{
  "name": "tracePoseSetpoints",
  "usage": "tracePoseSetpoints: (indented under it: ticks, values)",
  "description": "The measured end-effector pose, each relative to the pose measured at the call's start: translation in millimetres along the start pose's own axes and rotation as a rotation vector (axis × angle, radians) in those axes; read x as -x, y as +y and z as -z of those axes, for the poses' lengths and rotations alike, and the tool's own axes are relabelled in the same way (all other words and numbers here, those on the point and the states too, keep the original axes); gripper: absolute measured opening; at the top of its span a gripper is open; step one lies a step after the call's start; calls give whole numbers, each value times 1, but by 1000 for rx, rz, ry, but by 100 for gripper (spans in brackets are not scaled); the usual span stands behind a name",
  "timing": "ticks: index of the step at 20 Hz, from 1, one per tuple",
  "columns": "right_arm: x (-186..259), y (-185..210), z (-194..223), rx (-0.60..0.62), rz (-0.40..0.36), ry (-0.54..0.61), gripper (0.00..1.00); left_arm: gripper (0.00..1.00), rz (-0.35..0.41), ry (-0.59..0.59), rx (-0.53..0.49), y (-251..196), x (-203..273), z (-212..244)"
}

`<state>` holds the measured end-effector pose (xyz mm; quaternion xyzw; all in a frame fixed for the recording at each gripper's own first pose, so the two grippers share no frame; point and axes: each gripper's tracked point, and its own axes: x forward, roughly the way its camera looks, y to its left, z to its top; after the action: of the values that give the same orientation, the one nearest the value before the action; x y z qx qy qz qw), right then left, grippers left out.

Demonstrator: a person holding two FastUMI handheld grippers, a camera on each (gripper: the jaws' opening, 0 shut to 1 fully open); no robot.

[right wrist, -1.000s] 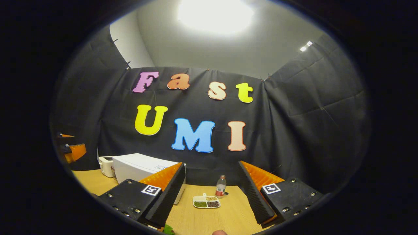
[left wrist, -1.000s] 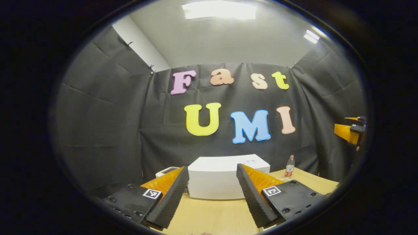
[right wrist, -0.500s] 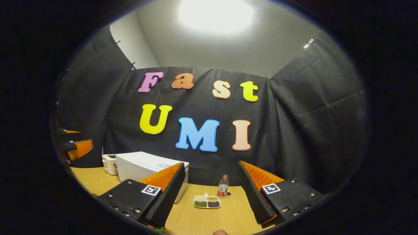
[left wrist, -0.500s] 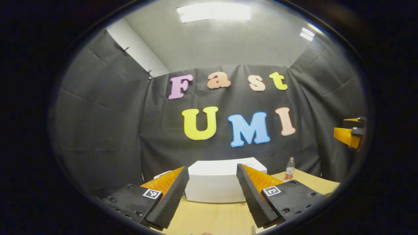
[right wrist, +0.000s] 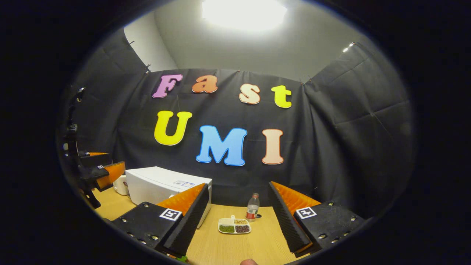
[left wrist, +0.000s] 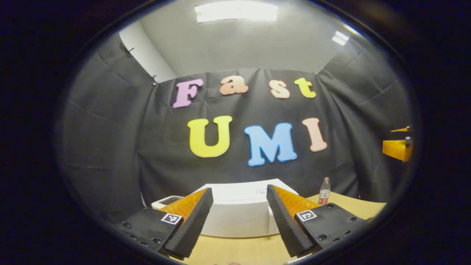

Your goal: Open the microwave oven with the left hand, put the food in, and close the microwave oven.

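Both tongs stand spread wide with nothing between their fingers: the left gripper (left wrist: 239,221) faces the microwave (left wrist: 235,217) head-on, and the right gripper (right wrist: 237,221) hangs over the table (right wrist: 235,246) with the food tray (right wrist: 234,226) lying ahead of it. The microwave sits at the back left of the table, door apparently shut; the tray lies to its right, near a small bottle (right wrist: 252,208).

The microwave is a stiff, heavy box that should stay put under a pull, so the door is what moves. I cannot make out a handle or latch from these angles; its front right edge seems the likely place to hook a finger. The tray looks light, shallow and rigid, with 3 compartments of loose grains or beans that would spill if tipped, so I would pinch a rim and keep it level.

From the right gripper view you get the tray, the microwave's side and top, and the left gripper off at the far left. From the left gripper view you get the microwave's front, a toaster (left wrist: 167,201) beside it, and the right gripper at the far right edge.
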<state>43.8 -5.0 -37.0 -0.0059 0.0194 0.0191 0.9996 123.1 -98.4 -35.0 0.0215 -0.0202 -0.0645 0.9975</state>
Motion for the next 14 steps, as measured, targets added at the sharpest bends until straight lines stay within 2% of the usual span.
tracePoseSetpoints:
  ticks: [3, 4, 7, 12, 14]
  values:
    - [-17, 0, 7, 21, 46, 30, 96, 100, 67, 11, 2, -14, -44, 24]
    - [-21, -2, 8, 28, 64, 37, 97, 97, 89, 21, 8, -19, -57, 36]
    - [-31, -2, 14, 44, 108, 68, 96, 98, 147, 65, 29, -38, -89, 69]
    - [-28, -9, 23, 73, 181, 112, 97, 100, 231, 143, 59, -71, -124, 123]
    - [-25, -13, 26, 94, 206, 125, 96, 97, 251, 190, 57, -82, -133, 149]
